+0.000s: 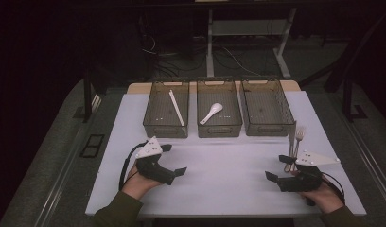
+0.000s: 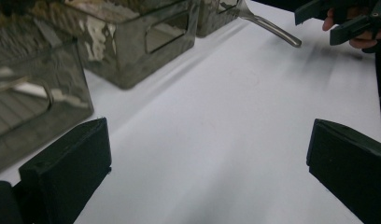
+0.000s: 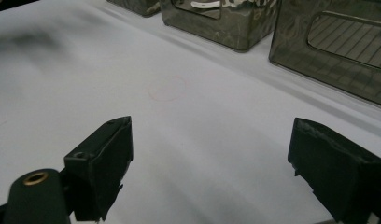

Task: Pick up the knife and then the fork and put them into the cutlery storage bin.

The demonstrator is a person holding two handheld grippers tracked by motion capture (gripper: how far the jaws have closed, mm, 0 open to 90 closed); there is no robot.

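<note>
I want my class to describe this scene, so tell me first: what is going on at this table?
A person holds a left gripper and a right gripper, both open and empty, low over a white table. Three bins stand in a row at the far side: the left bin holds a white chopstick, the middle bin a white spoon, and the right bin looks empty. A metal fork and a second utensil lie beside the right gripper, untouched.
</note>
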